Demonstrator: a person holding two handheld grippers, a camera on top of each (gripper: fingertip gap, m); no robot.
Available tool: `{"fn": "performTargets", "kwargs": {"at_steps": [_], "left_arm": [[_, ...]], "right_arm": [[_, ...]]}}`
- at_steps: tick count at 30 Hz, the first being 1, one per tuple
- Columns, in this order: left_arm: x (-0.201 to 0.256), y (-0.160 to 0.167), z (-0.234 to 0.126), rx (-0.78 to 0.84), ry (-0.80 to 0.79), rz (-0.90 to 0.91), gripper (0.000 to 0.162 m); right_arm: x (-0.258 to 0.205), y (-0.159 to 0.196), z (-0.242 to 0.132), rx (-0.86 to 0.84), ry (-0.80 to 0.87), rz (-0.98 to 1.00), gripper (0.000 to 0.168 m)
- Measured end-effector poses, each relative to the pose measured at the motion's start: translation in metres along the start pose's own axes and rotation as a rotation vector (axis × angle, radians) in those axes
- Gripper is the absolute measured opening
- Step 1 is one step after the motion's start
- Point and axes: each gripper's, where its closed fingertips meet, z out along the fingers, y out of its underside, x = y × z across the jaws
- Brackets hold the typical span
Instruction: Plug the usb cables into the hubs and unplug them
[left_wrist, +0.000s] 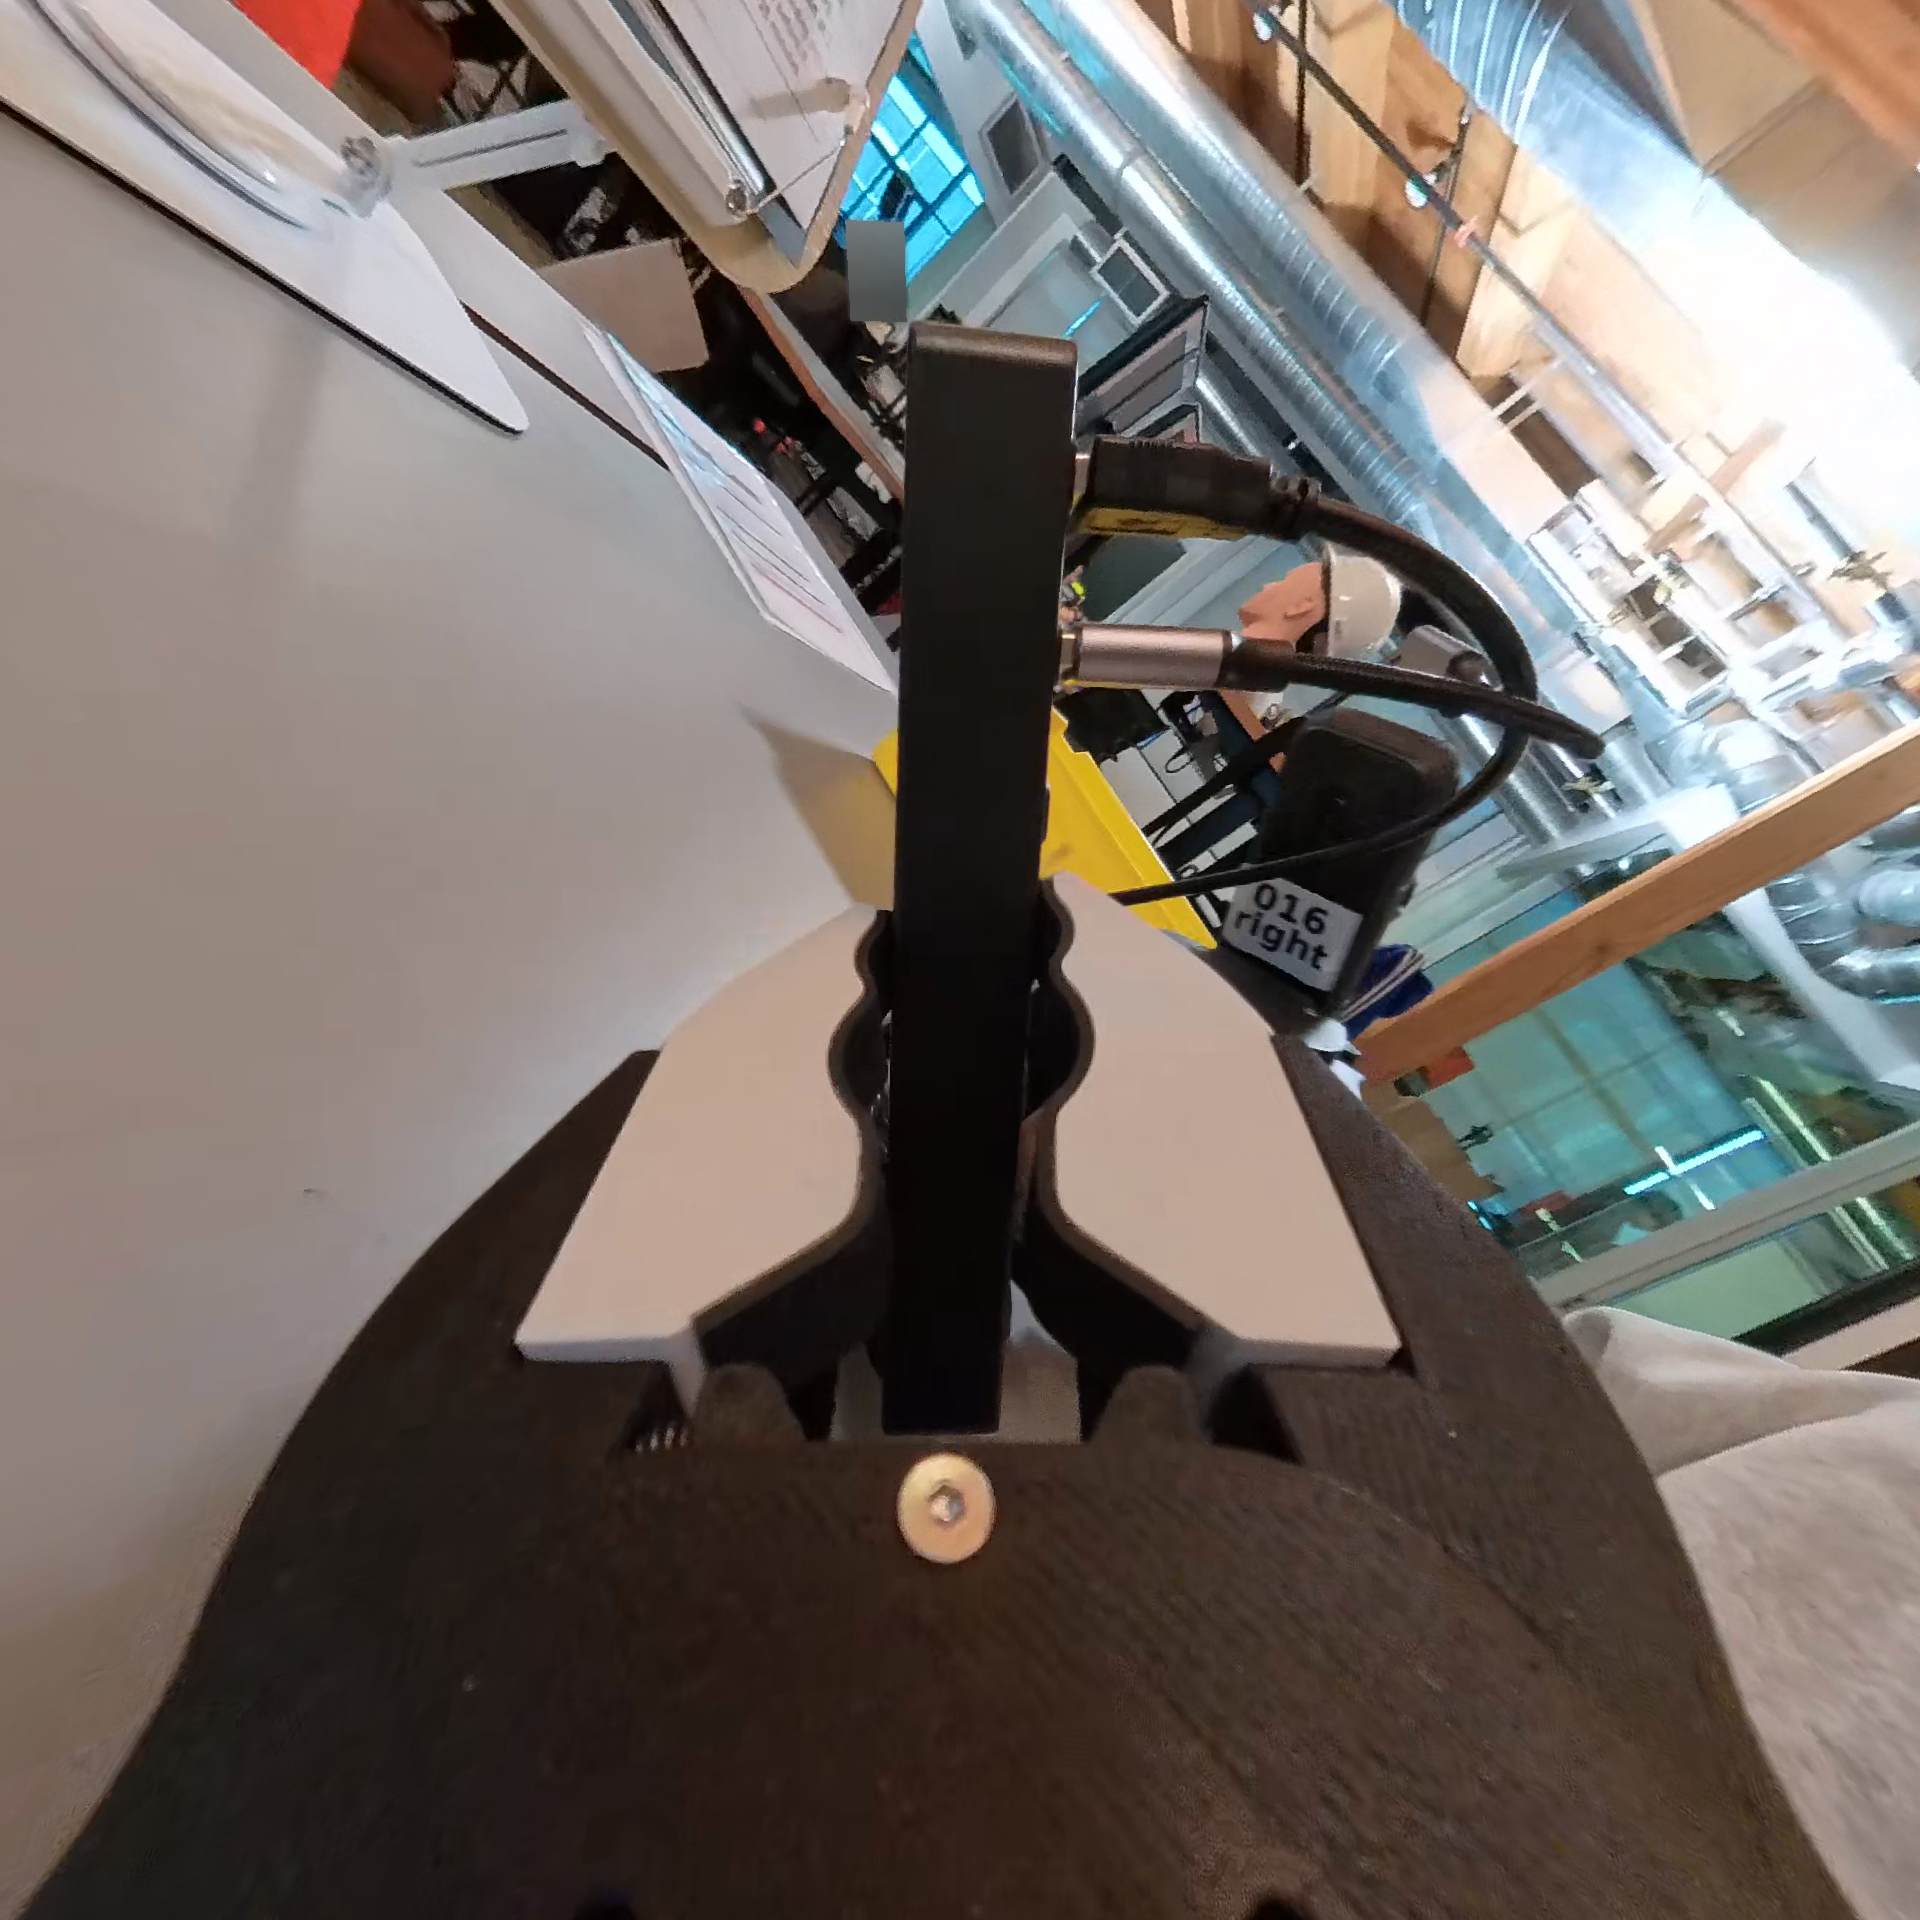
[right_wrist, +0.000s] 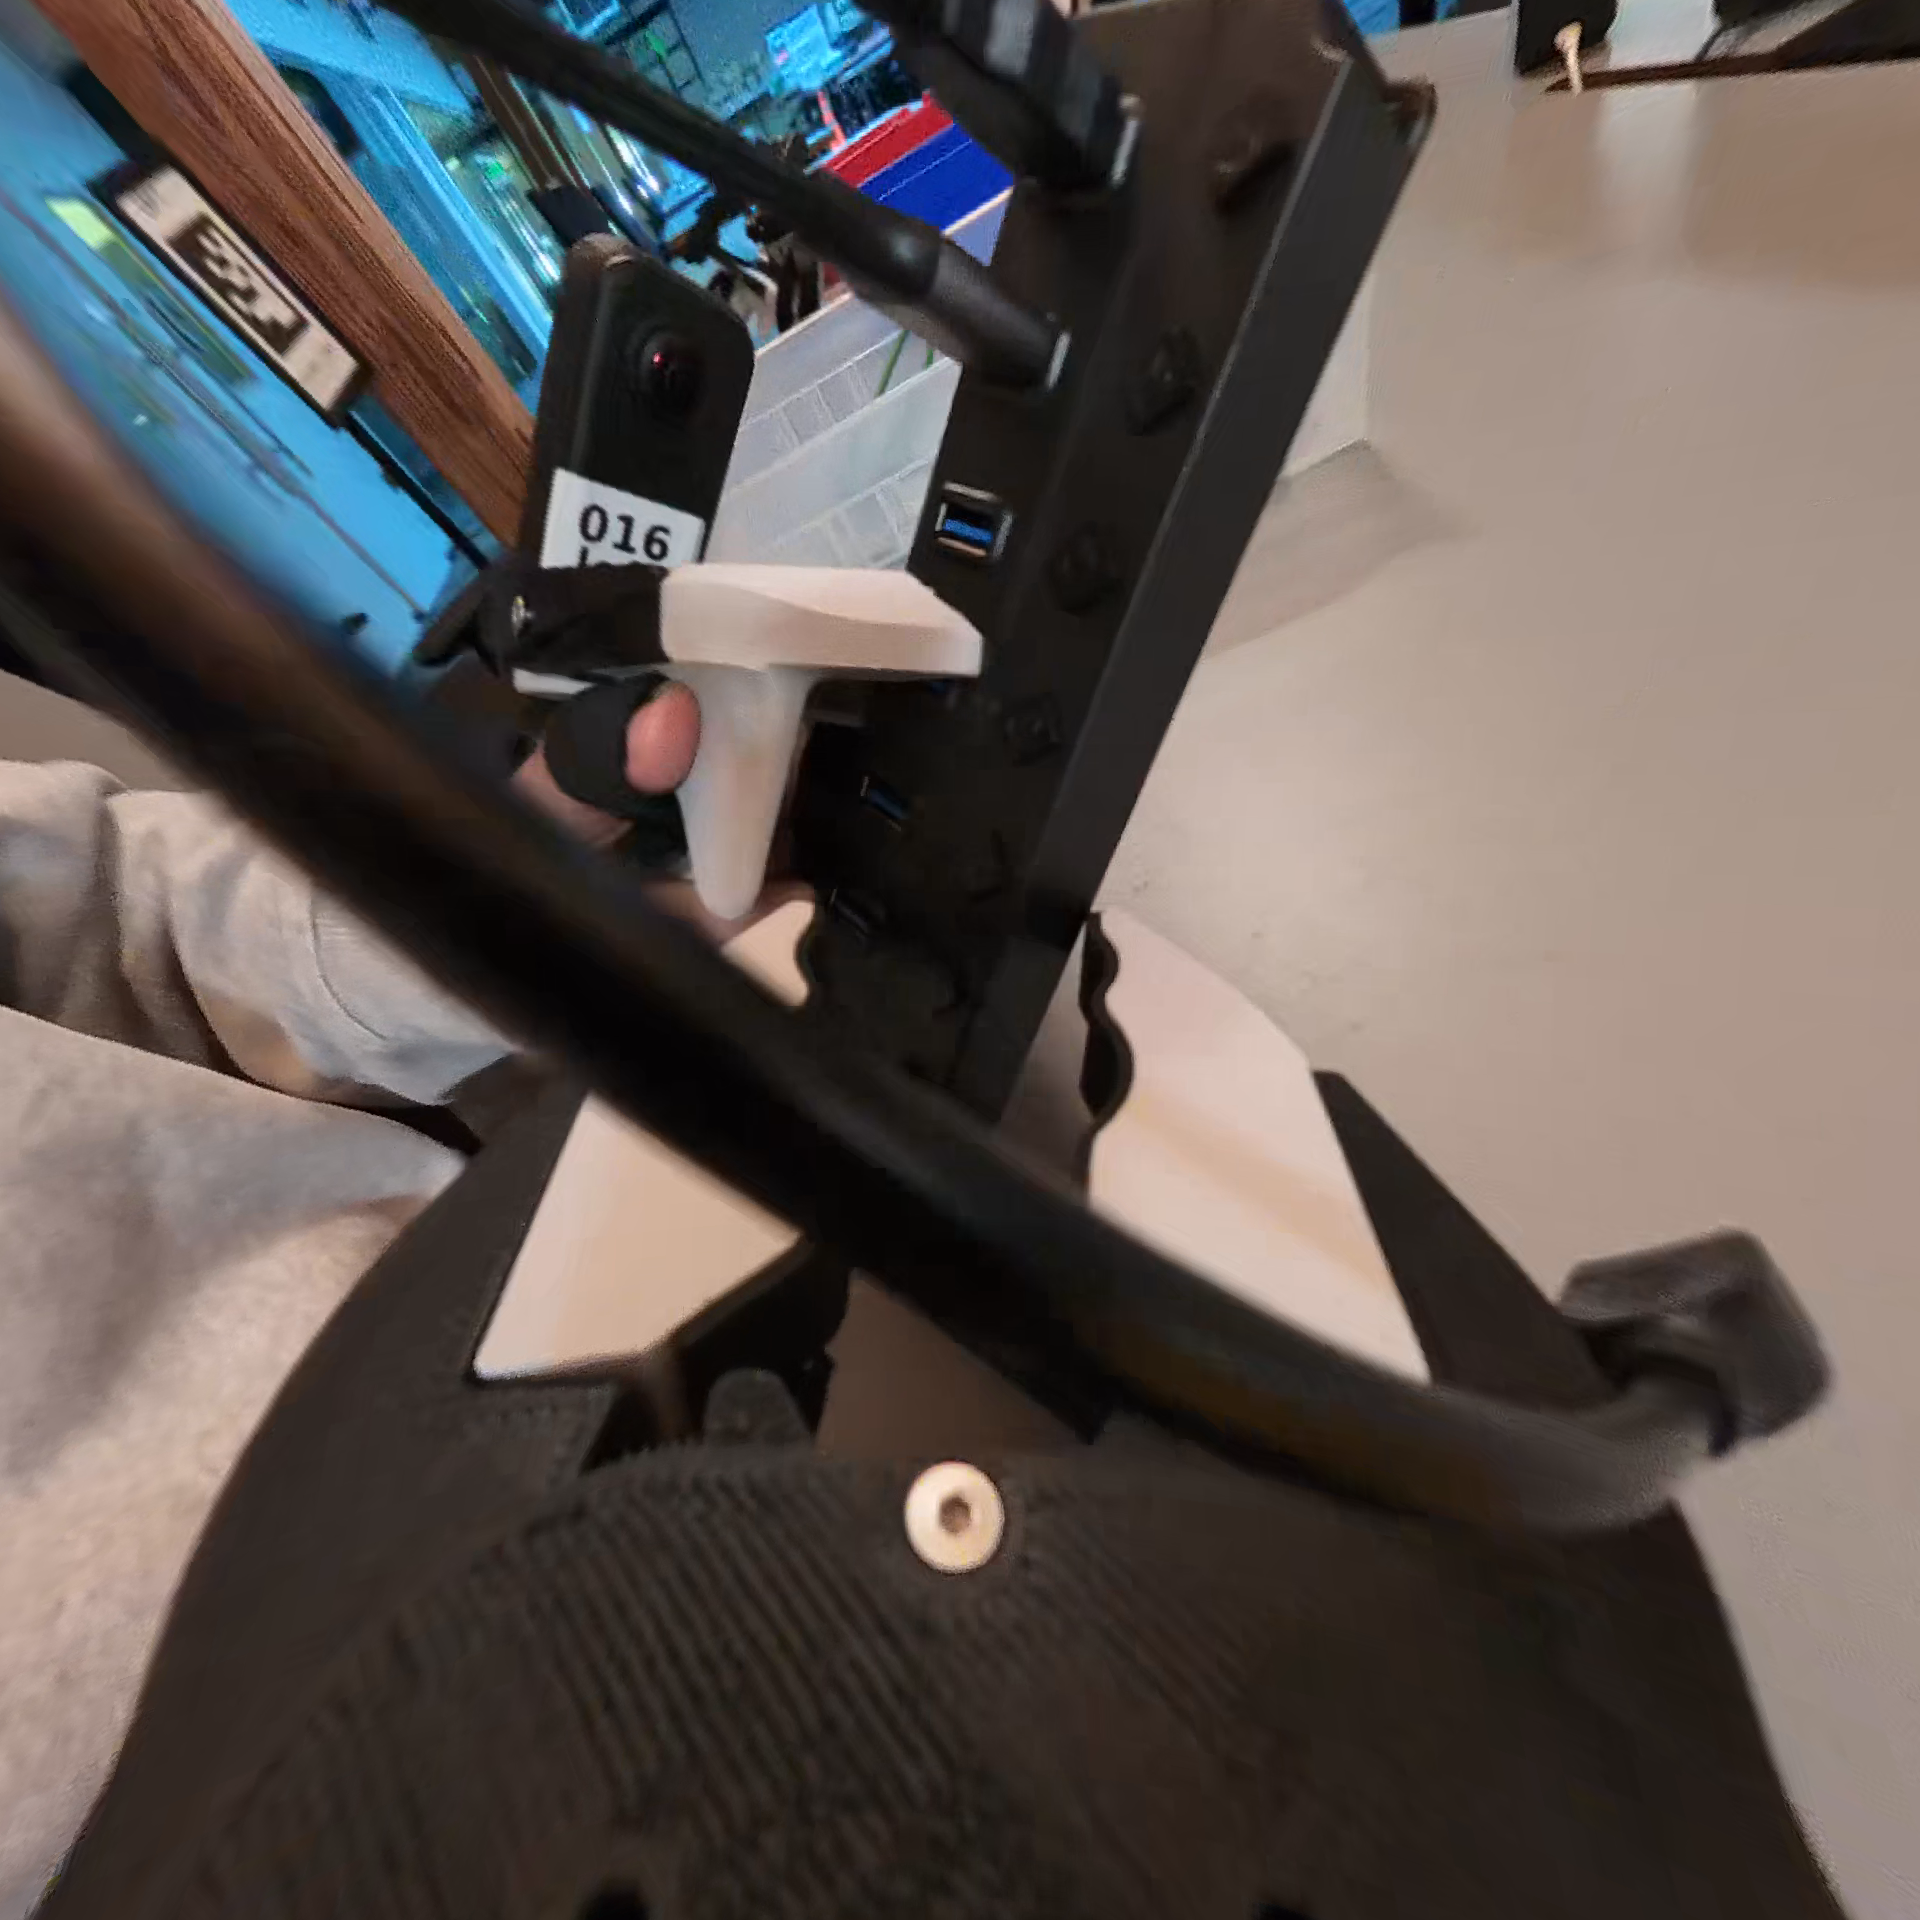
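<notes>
My left gripper (left_wrist: 961, 935) is shut on a long black USB hub (left_wrist: 982, 644) and holds it upright. Two cables are plugged into the hub's right side: a black plug with a yellow tag (left_wrist: 1174, 488) and a grey metal plug (left_wrist: 1153, 657). In the right wrist view the hub (right_wrist: 1174, 499) shows an empty blue port (right_wrist: 971, 525), with the left gripper's white fingers (right_wrist: 821, 629) clamped on it. My right gripper (right_wrist: 945, 987) is open, and its fingers straddle the hub's lower end. A thick black cable (right_wrist: 727, 987) crosses over it, with a loose plug (right_wrist: 1704, 1340) at the right.
A white table (left_wrist: 260, 831) lies under both grippers. On it are a monitor stand base (left_wrist: 395, 312), a printed sheet (left_wrist: 748, 520) and a yellow object (left_wrist: 1101, 831). The right gripper's camera body (left_wrist: 1340, 821) is behind the hub. A grey sleeve (right_wrist: 156, 987) is at the left. Across from one pair of fingers to the other is roughly 4 centimeters.
</notes>
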Motion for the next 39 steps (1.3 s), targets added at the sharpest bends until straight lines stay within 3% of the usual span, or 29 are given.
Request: {"fn": "performTargets", "kwargs": {"at_steps": [10, 12, 14, 30, 35, 39], "left_arm": [[0.007, 0.006, 0.003, -0.019, 0.034, 0.026, 0.028], [0.008, 0.012, 0.005, -0.055, 0.029, 0.059, 0.035], [0.01, 0.017, 0.007, -0.079, 0.027, 0.086, 0.029], [0.0, 0.03, 0.007, -0.219, -0.004, 0.224, 0.027], [-0.002, 0.038, 0.008, -0.272, -0.018, 0.297, 0.033], [-0.002, 0.037, 0.008, -0.27, -0.006, 0.252, 0.029]], "right_arm": [[-0.001, 0.004, -0.002, -0.018, -0.098, 0.193, 0.038], [-0.001, -0.001, -0.004, 0.015, -0.126, 0.259, 0.037], [0.0, -0.003, -0.007, 0.027, -0.144, 0.3, 0.037], [0.008, 0.01, -0.007, -0.094, -0.05, 0.161, 0.038], [0.007, 0.011, -0.007, -0.109, -0.058, 0.163, 0.038], [0.008, 0.01, -0.007, -0.116, -0.048, 0.14, 0.038]]}}
